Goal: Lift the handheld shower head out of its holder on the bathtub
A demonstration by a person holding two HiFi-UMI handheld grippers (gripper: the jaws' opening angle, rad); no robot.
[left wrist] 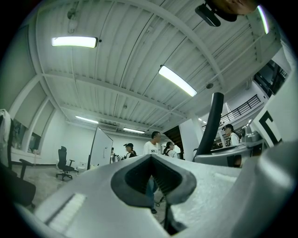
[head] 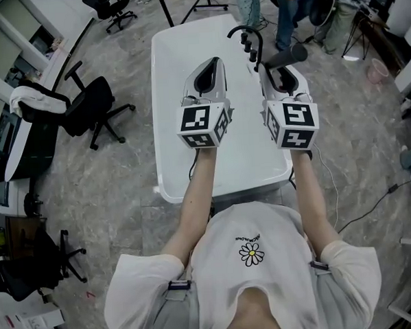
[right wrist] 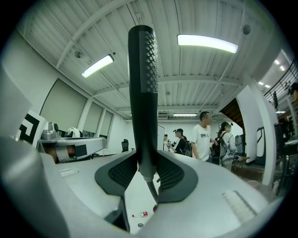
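Your left claw (left wrist: 151,181) is pressed together on nothing, over the white bathtub (head: 171,93). The black faucet (head: 245,36) stands just ahead, between the claws. Your right claw (right wrist: 142,173) is clamped on the black shower head (right wrist: 142,88) near the tub's right rim, with people standing beyond

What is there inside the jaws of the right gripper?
The right gripper is shut on the black shower head, handle between the pads, hose hanging below. The pads cover the handle's sides where they grip.
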